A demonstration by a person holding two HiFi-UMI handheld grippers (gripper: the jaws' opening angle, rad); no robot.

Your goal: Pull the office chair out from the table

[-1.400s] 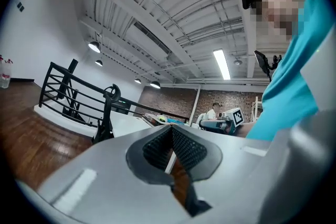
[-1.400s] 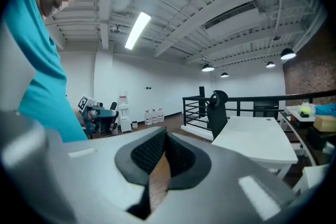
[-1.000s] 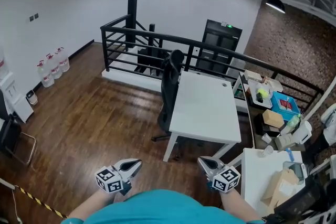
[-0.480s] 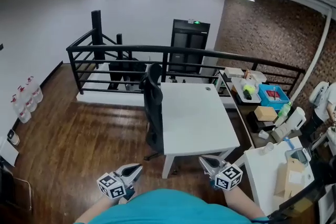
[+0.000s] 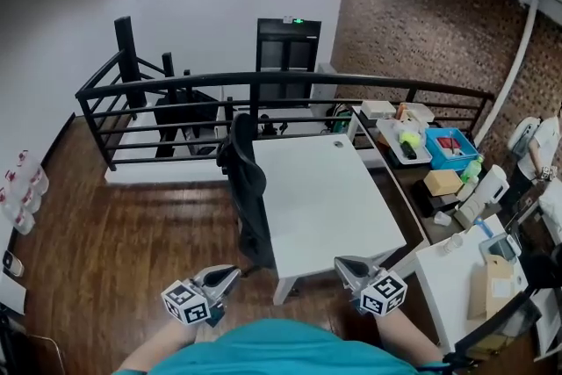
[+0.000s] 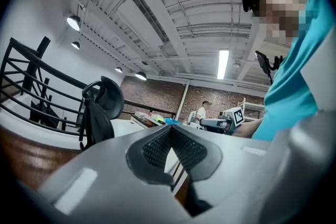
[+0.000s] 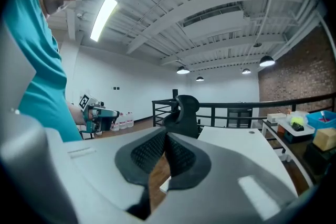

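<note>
Plenty of dark wooden floor (image 5: 114, 250) spreads out on this landing, fenced at the far side by a black railing (image 5: 290, 82). A white table (image 5: 325, 189) stands in front of that railing with its top bare. The office chair (image 5: 248, 189), black with a headrest, sits pushed in along the table's left long edge, its back upright and just beside the tabletop. Close to the person's body, well apart from the chair, the left gripper (image 5: 233, 271) and the right gripper (image 5: 339, 263) point toward the table. Each has its jaws pressed together with nothing between them.
</note>
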